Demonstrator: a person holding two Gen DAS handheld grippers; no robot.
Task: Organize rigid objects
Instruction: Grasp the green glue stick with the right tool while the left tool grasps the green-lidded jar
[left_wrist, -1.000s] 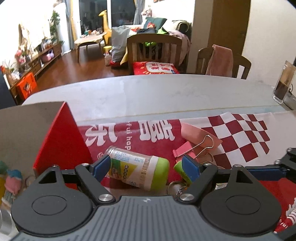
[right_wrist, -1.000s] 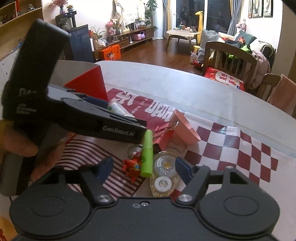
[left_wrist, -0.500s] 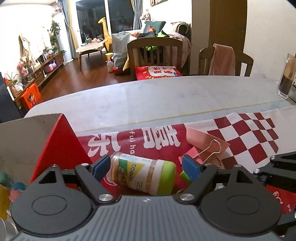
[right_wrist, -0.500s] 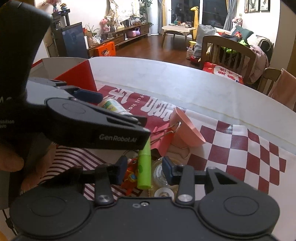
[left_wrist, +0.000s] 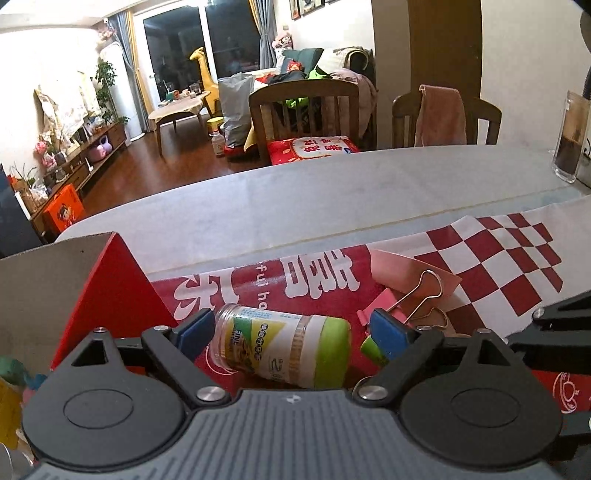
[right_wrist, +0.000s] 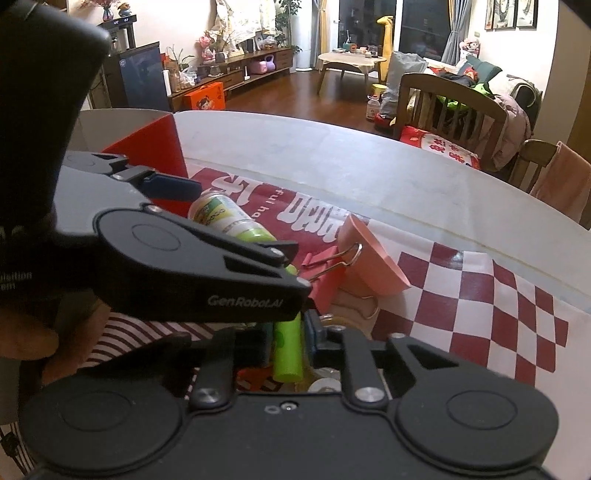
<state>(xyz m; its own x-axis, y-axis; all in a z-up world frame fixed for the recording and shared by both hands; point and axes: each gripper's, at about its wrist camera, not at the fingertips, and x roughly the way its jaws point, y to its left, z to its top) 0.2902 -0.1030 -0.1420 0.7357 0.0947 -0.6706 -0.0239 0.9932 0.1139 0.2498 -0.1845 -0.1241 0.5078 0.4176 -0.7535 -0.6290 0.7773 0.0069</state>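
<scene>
Two pickups look to be under way at once, judging by how each tool sits. The left gripper (left_wrist: 291, 330) has its fingers spread wide apart, and the small bottle (left_wrist: 280, 345) with the green cap lies on its side on the red printed cloth (left_wrist: 317, 273) between them, its clear base near the left pad and its cap short of the right pad; neither pad appears to touch it. Beyond the right fingertip lies a pink binder clip (left_wrist: 406, 306), and a red box (left_wrist: 110, 288) stands just outside the left finger. The right gripper (right_wrist: 288, 338) has its fingers drawn close on the green tube (right_wrist: 288, 350), which lies lengthwise between the pads and points away from the camera; it seems clamped. Next, I judge, the left tool must close squarely on the bottle's body so it cannot roll, while the right lifts the tube clear of the clutter under the left tool's body.
</scene>
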